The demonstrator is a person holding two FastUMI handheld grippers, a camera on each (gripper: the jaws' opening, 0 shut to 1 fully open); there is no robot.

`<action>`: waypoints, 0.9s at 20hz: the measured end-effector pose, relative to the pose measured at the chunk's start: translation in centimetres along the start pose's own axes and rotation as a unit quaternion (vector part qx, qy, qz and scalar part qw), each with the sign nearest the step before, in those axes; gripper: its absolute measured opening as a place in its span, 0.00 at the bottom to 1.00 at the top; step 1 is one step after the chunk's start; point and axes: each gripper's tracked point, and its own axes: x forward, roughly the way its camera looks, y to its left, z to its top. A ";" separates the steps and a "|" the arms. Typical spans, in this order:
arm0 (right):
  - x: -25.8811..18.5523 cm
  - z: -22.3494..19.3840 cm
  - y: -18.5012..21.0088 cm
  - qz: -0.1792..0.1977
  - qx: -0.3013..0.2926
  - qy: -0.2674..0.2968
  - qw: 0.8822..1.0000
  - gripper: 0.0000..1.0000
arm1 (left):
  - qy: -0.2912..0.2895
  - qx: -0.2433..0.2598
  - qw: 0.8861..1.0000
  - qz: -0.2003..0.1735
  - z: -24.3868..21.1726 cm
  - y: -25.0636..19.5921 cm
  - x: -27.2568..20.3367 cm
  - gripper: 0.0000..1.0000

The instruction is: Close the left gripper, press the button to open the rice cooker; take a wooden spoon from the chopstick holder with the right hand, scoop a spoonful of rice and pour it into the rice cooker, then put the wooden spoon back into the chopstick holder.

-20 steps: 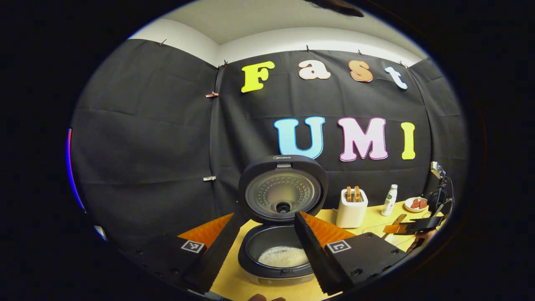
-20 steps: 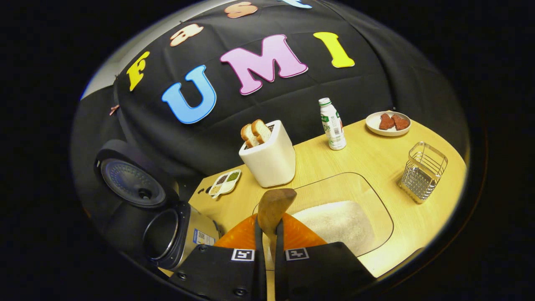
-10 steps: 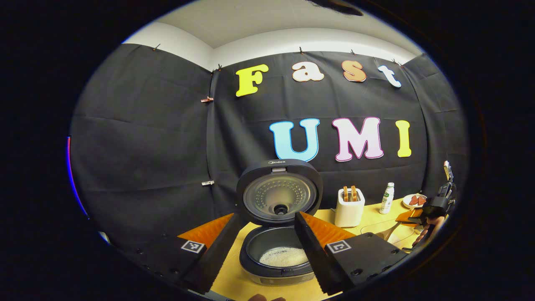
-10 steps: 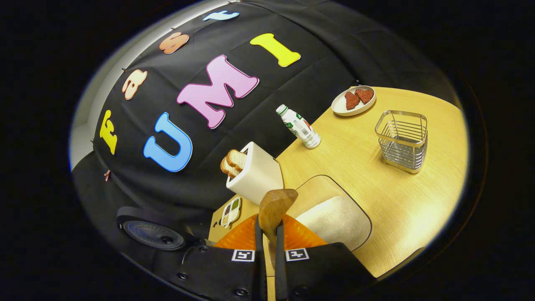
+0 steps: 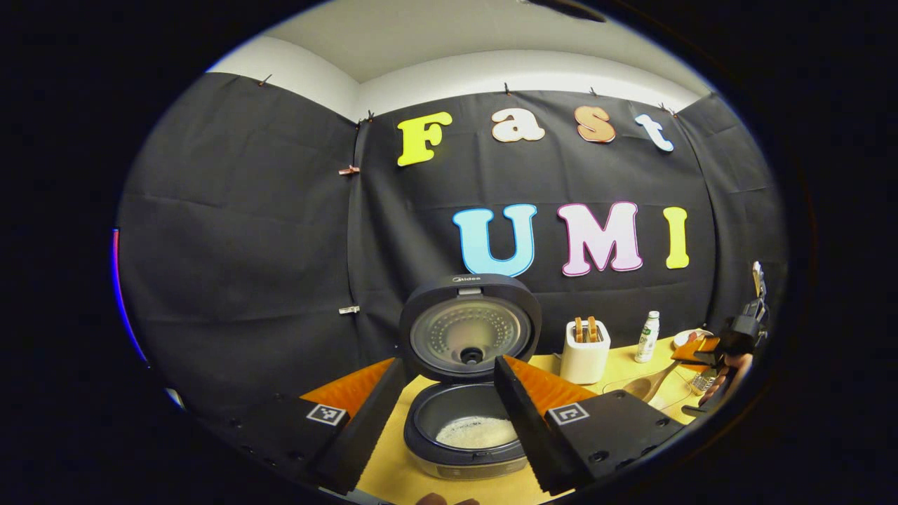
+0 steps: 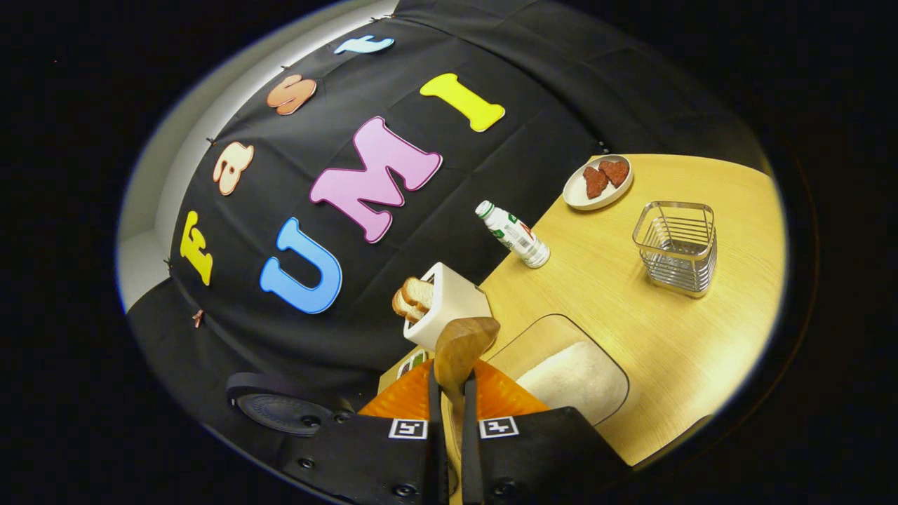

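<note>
pinching wooden spoon – right gripper clamped; left gripper spread wide

Even overhead light, sharp centre, strong fisheye bending at edges, dim corners

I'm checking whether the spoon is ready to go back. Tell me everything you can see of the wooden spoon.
The wooden spoon is brown, smooth wood with a rounded bowl. The right claw is shut on its handle, both fingers pressing it, and the bowl sticks out forward above the tray of rice. No rice can be made out on the side that faces the camera. From the left gripper view it shows far off, bowl toward the rice cooker.
</note>
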 end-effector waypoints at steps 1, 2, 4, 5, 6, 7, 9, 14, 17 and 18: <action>-0.1 0.0 1.3 0.011 -0.001 0.000 1.000 0.12 | -0.002 -0.002 1.000 0.002 0.1 0.4 0.0 0.89; -0.1 -0.4 2.9 0.023 -0.005 0.004 1.000 0.12 | 0.000 -0.006 1.000 0.005 0.1 0.8 0.0 0.89; -0.1 -1.8 6.5 0.053 -0.016 0.019 0.998 0.12 | 0.003 -0.014 1.000 0.016 -0.3 1.7 -0.1 0.89; -0.1 -2.8 8.3 0.068 -0.020 0.028 0.997 0.12 | 0.003 -0.012 1.000 0.024 -0.3 2.3 -0.3 0.89; -0.1 -3.8 10.3 0.083 -0.025 0.038 0.995 0.12 | -0.003 -0.002 0.999 0.033 -0.1 2.9 -0.6 0.89; -0.2 -4.9 12.0 0.098 -0.032 0.048 0.994 0.12 | -0.011 0.010 0.999 0.040 0.3 3.4 -0.8 0.89; -0.2 -7.2 15.2 0.127 -0.061 0.066 0.988 0.12 | -0.017 0.020 0.999 0.039 0.4 3.3 -1.2 0.89; 0.2 -13.5 18.8 0.167 -0.171 0.113 0.964 0.12 | -0.003 0.003 0.999 0.046 -0.9 4.3 -1.8 0.89; -0.4 -15.7 20.1 0.190 -0.249 0.117 0.943 0.12 | -0.002 -0.004 0.998 0.058 -1.1 5.3 -2.1 0.89; -0.9 -16.2 20.7 0.202 -0.280 0.113 0.932 0.12 | -0.001 -0.007 0.998 0.062 -1.2 5.5 -2.2 0.89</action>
